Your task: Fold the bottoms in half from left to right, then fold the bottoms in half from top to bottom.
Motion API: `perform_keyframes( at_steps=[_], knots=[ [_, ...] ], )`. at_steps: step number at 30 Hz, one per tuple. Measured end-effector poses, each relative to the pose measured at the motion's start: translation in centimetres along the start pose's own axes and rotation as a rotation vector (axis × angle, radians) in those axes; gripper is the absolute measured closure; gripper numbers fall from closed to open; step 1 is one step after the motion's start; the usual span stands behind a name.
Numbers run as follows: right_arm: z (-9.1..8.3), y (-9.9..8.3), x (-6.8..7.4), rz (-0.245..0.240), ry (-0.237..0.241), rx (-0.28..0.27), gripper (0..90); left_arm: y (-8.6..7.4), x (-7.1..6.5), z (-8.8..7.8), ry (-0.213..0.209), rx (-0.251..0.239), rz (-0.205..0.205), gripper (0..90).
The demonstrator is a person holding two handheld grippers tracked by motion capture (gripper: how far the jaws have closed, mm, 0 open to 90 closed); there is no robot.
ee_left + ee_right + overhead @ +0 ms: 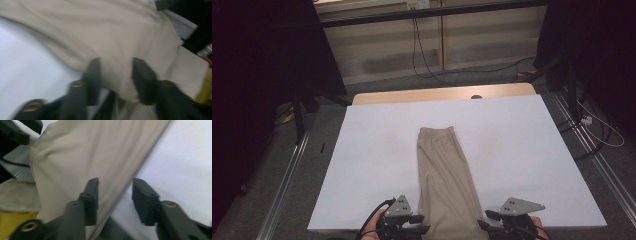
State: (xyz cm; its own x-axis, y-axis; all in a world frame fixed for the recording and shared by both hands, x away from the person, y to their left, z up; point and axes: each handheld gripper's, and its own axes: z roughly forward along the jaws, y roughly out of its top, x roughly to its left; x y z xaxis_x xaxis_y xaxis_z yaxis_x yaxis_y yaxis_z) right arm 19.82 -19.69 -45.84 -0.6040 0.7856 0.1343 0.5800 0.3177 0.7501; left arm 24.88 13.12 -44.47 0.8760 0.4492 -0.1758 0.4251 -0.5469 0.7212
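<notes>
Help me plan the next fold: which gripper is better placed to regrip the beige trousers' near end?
Left, probably. The left gripper has beige trousers fabric between its open jaws, while the right gripper straddles only the cloth's edge over the white table.

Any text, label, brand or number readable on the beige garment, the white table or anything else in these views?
None can be read.
Beige garment: plain cloth, no tag or print in view.
White table: blank.
Small yellow patch at the far wall: too small to read.
</notes>
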Motion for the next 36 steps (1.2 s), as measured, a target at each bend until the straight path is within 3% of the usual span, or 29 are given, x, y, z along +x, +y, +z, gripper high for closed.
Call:
perform_keyframes(
  at_steps=[3,6,9,12,18,20,22,25,27,29,31,33,36],
  knots=[
    [0.1,0.6,-0.5,-0.011,-0.035,-0.045,44.7,0.3,0.8,-0.2,0.039,-0.026,-0.034,42.8],
    [0.1,1.1,-0.9,-0.021,-0.049,-0.077,38.9,0.5,1.8,0.1,0.141,-0.050,-0.021,24.1],
    [0.5,1.7,-1.5,-0.012,-0.068,-0.085,36.8,1.0,3.2,0.3,0.219,-0.082,-0.071,20.2],
    [0.8,2.4,-2.2,-0.010,-0.083,-0.093,34.6,1.9,4.4,0.1,0.259,-0.109,-0.068,16.1],
    [1.6,4.3,-4.1,0.003,-0.089,-0.109,33.6,4.2,8.2,0.6,0.302,-0.161,-0.039,16.2],
    [2.1,5.1,-4.7,-0.006,-0.089,-0.109,33.6,5.0,9.8,1.5,0.289,-0.203,-0.044,17.3],
    [2.7,6.1,-5.3,-0.008,-0.086,-0.117,33.9,5.9,11.0,2.3,0.313,-0.196,-0.050,17.3],
    [3.5,7.5,-6.1,-0.027,-0.082,-0.119,34.2,7.0,12.4,3.3,0.312,-0.188,-0.100,19.3],
    [4.3,8.8,-6.8,-0.037,-0.082,-0.122,35.3,7.7,13.5,3.9,0.335,-0.138,-0.109,25.0],
    [5.3,10.1,-7.5,-0.056,-0.101,-0.126,38.2,8.1,14.3,4.4,0.352,-0.130,-0.133,28.8],
    [6.1,11.2,-8.3,-0.039,-0.098,-0.139,43.4,8.6,15.1,4.6,0.329,-0.118,-0.152,39.6],
    [7.2,12.3,-9.3,-0.029,-0.112,-0.156,51.2,8.9,15.8,5.0,0.378,-0.128,-0.147,45.0],
    [9.1,14.0,-10.4,-0.033,-0.124,-0.134,58.3,9.7,17.4,5.8,0.377,-0.140,-0.148,49.9]
  ],
)
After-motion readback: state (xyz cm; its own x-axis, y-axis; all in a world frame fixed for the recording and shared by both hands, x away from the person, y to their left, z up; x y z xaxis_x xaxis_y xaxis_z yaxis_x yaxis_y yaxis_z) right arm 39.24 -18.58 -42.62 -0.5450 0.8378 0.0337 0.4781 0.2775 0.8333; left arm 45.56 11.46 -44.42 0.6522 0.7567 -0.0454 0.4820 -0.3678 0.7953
